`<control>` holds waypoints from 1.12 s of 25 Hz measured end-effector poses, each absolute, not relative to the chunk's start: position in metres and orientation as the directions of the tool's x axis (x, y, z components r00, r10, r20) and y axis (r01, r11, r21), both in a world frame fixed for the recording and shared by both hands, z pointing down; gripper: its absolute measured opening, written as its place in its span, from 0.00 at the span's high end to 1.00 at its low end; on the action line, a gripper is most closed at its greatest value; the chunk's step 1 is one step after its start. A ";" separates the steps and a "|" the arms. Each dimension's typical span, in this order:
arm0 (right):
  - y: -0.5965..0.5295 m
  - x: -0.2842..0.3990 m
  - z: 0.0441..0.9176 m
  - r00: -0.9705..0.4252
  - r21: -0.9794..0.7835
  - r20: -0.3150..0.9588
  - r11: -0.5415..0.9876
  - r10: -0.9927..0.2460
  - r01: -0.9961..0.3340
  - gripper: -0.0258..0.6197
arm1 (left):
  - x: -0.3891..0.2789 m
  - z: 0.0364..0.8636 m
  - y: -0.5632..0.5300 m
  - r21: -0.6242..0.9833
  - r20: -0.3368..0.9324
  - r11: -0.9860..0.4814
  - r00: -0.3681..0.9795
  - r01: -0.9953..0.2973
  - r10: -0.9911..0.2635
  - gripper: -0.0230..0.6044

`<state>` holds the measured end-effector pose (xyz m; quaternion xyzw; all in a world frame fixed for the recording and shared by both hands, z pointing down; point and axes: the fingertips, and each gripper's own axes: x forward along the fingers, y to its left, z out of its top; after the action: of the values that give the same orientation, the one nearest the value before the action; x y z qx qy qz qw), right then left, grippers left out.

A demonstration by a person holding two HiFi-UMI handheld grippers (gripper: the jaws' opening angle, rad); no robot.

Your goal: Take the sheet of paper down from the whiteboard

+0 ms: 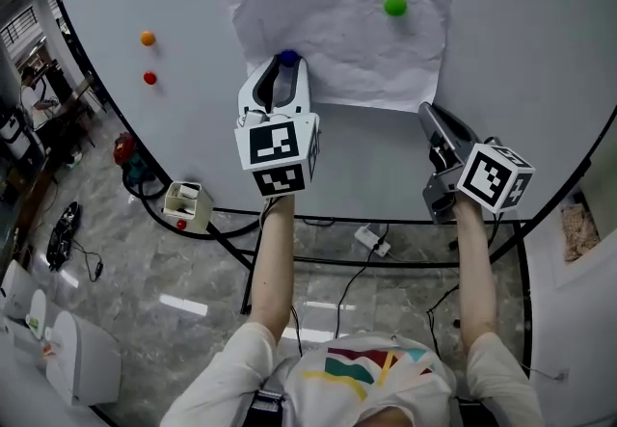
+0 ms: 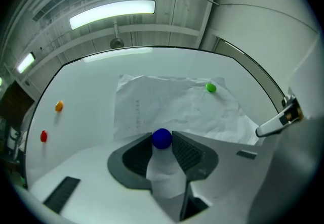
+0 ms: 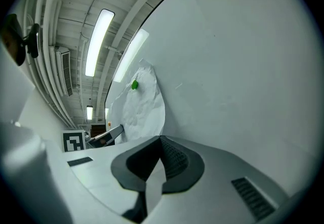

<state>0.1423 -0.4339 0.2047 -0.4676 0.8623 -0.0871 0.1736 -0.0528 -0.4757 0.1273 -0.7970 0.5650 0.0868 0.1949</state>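
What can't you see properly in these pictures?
- Marks on the sheet of paper: left gripper view, too faint and small to read.
- The paper's lower left corner: head view, hidden behind the left gripper.
- The blue magnet: left gripper view, the fingers cover its sides, so whether it touches the whiteboard is unclear.

whiteboard [image 1: 540, 49] | paper [image 1: 337, 35] | blue magnet [image 1: 287, 57] | green magnet [image 1: 395, 5] | orange magnet [image 1: 147, 38] | red magnet [image 1: 149, 78]
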 end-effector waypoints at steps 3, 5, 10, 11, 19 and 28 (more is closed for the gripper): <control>-0.435 0.142 0.203 -0.507 -0.305 -0.218 0.552 -0.834 -0.776 0.94 | -0.055 0.126 -0.476 -0.231 -0.350 -0.288 0.356 -0.929 -0.867 0.70; -0.438 0.143 0.203 -0.504 -0.305 -0.219 0.549 -0.836 -0.778 0.94 | -0.062 0.125 -0.477 -0.240 -0.342 -0.271 0.342 -0.932 -0.875 0.70; -0.440 0.149 0.207 -0.483 -0.316 -0.216 0.528 -0.849 -0.788 0.94 | -0.110 0.137 -0.488 -0.166 -0.339 -0.236 0.280 -0.957 -0.898 0.70; -0.440 0.151 0.207 -0.479 -0.316 -0.216 0.525 -0.851 -0.790 0.94 | -0.118 0.141 -0.490 -0.133 -0.338 -0.255 0.286 -0.958 -0.897 0.70; -0.443 0.155 0.208 -0.451 -0.313 -0.218 0.500 -0.866 -0.808 0.94 | -0.136 0.150 -0.491 -0.118 -0.345 -0.265 0.290 -0.957 -0.893 0.70; -0.441 0.152 0.205 -0.452 -0.299 -0.225 0.503 -0.863 -0.811 0.94 | -0.129 0.140 -0.464 -0.173 -0.406 -0.225 0.278 -0.959 -0.871 0.62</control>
<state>0.1516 -0.4407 0.2052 -0.4931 0.8488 -0.0739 0.1756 -0.1286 -0.4644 0.1395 -0.7747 0.5904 0.1120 0.1968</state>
